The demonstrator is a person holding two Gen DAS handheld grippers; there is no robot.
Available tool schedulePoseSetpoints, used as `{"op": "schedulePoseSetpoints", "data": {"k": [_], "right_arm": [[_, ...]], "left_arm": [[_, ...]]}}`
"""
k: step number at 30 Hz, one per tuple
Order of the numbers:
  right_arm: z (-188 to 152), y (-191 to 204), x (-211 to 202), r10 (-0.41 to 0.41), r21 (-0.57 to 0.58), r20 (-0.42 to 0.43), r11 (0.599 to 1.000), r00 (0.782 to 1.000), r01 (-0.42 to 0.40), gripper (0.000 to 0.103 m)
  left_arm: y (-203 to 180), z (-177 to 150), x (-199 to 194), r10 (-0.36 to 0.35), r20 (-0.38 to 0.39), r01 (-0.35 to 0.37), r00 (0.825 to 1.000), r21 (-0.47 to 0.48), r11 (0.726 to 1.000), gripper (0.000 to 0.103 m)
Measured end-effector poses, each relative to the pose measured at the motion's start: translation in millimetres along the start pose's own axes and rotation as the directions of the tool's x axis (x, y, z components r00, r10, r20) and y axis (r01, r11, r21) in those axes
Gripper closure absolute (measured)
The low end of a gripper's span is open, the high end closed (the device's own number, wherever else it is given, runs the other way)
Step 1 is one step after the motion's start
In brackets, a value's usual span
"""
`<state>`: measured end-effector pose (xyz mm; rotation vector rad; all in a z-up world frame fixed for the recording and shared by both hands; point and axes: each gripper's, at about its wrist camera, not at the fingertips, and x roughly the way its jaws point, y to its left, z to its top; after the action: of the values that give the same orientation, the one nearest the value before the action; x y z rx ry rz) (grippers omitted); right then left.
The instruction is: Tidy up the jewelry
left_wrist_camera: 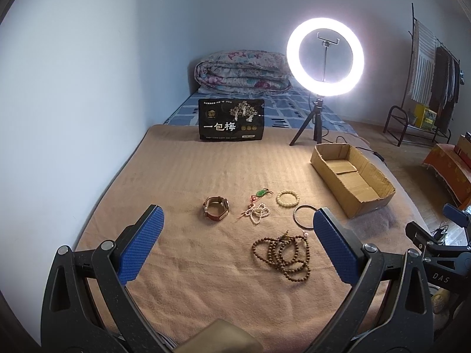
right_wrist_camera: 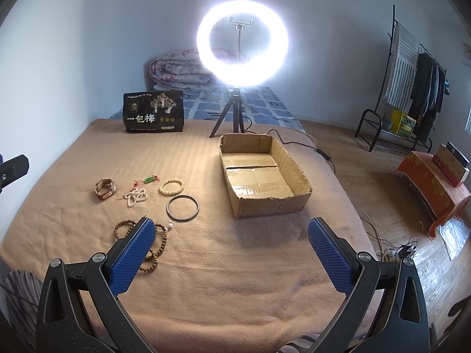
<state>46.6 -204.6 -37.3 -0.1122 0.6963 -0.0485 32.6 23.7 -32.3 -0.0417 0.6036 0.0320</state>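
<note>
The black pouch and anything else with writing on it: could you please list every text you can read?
"一包梅": large white characters on the black pouch.
"DAS": on the right hand-held gripper, seen from the left wrist.
Small print and round seals on the pouch: too small to read.
Yellow crate by the rack: blurred.

Two forward wrist views — shared blanket (left_wrist_camera: 206, 176)

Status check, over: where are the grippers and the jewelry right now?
Left gripper and right gripper: jaws open, empty, above the blanket. Jewelry loose on blanket: wooden beads, dark bangle, cream bracelet. Cardboard box empty. Nothing in the way.
</note>
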Motion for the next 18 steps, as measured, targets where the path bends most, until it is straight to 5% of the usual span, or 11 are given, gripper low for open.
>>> {"op": "schedulePoseSetpoints", "data": {"k": [11, 18], "right_arm": [[-11, 29, 43, 0.1, -0.113, -0.072, 0.988, 0.992, -0.108, 0.0], [-25, 51, 81, 0.216, -0.101, -0.213, 0.965, 0.953, -0.241, 0.0]], "left_arm": [[21, -8, 42, -0.016, -0.063, 0.018, 0.998, 0.028, 0.999, 0.0], [38, -18, 83, -0.033, -0.149, 0.035, 0.988, 0.007, 0.999, 0.006]]}}
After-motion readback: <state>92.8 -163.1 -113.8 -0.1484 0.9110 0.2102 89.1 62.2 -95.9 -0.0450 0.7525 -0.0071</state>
